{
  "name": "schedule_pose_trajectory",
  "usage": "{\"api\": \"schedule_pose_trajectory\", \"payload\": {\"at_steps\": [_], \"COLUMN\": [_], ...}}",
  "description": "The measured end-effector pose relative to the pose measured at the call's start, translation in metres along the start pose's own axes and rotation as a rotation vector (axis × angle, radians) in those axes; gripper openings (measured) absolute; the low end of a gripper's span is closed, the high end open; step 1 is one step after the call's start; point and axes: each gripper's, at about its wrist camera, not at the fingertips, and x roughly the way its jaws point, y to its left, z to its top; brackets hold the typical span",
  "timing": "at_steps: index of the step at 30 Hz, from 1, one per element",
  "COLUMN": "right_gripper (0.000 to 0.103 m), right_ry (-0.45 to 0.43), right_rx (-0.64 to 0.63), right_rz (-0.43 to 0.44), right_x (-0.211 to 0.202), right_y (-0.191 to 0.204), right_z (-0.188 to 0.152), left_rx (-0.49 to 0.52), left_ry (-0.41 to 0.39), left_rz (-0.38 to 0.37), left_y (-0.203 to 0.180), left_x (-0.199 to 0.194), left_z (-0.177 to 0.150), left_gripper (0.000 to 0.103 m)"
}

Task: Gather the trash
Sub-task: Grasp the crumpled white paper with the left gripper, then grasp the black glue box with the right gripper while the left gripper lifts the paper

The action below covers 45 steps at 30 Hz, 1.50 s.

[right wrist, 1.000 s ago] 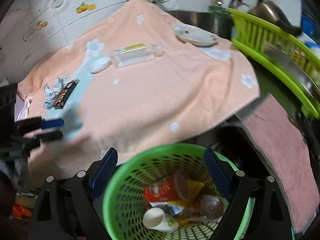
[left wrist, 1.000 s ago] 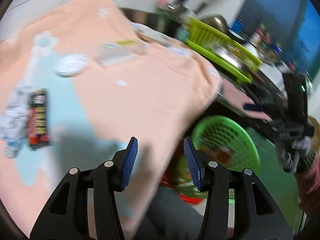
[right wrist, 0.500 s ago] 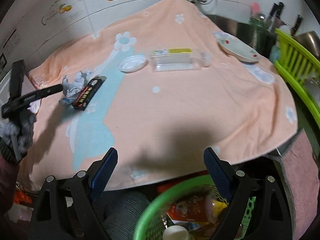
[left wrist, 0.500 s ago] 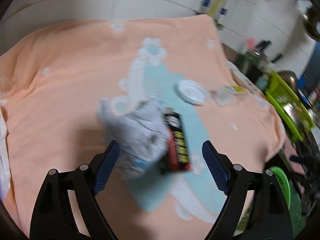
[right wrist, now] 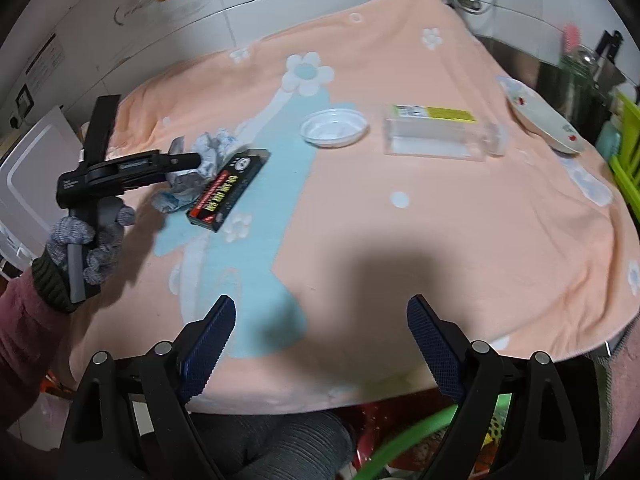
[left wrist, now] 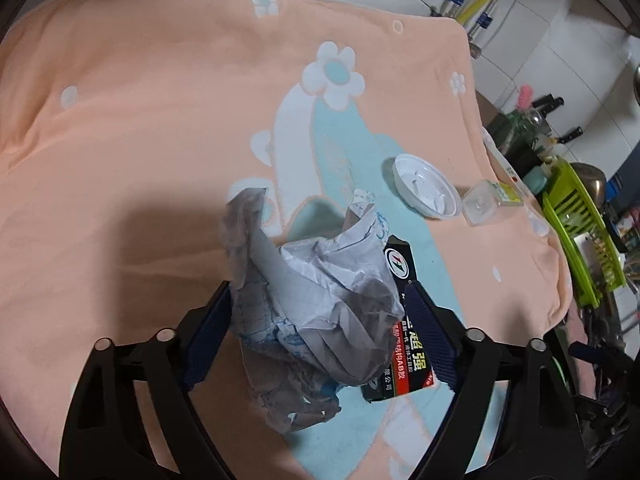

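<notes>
A crumpled white paper (left wrist: 320,280) lies on the peach flower cloth (left wrist: 140,140), with a black and red carton (left wrist: 408,368) right beside it. My left gripper (left wrist: 320,332) straddles the paper and its jaws are closing, with the paper between the blue pads and no firm squeeze showing. The right wrist view shows that gripper (right wrist: 196,160) at the paper (right wrist: 208,148) and carton (right wrist: 228,188), held by a gloved hand (right wrist: 92,240). My right gripper (right wrist: 320,336) hangs open over the cloth's near edge with nothing between its fingers.
A white plastic lid (right wrist: 334,128) and a clear plastic box (right wrist: 434,136) lie further back on the cloth. A plate (right wrist: 540,120) sits at the far right. The green basket's rim (right wrist: 420,436) shows below the table edge. A green dish rack (left wrist: 580,232) stands to the right.
My left gripper swung from the basket side over to the crumpled paper, opened wide and came down around it. My right gripper drew back from above the basket to the cloth's near edge.
</notes>
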Motion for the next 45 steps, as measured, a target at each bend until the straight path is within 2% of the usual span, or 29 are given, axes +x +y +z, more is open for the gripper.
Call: {"api": "schedule_pose_trajectory", "payload": {"at_steps": [5,11,14,26,35,39,45], "right_gripper": [0.085,0.084,0.082,0.069,0.059,0.05,0.05], "right_ry": [0.009,0.017,0.016,0.043,0.069,0.085,0.105], "right_rx": [-0.015,-0.024,-0.021,-0.003,0.027,0.036,0.063], "right_rz": [0.03,0.06,0.077,0.115,0.07,0.044,0.044], "right_x": [0.016,0.036,0.045,0.097,0.141,0.152,0.159], "right_y": [0.017,0.037,0.046,0.088,0.105,0.107,0.103], "right_z": [0.011,0.024,0.031,0.07,0.101,0.106,0.108], "left_rx": [0.006,0.0,-0.011,-0.037,-0.046,-0.045,-0.042], "left_ry": [-0.018,-0.033,-0.061,-0.157,-0.175,-0.175,-0.177], "left_rz": [-0.024,-0.016,-0.007,0.024,0.036,0.032,0.023], "left_y": [0.006,0.013,0.018,0.041,0.055,0.054,0.051], "left_x": [-0.003,-0.011,-0.02,-0.067,-0.083,-0.084,-0.085], "left_z": [0.0,0.0,-0.003,-0.004,-0.008,-0.009,-0.01], "left_gripper": [0.039,0.018,0.015,0.014,0.014,0.014,0.014]}}
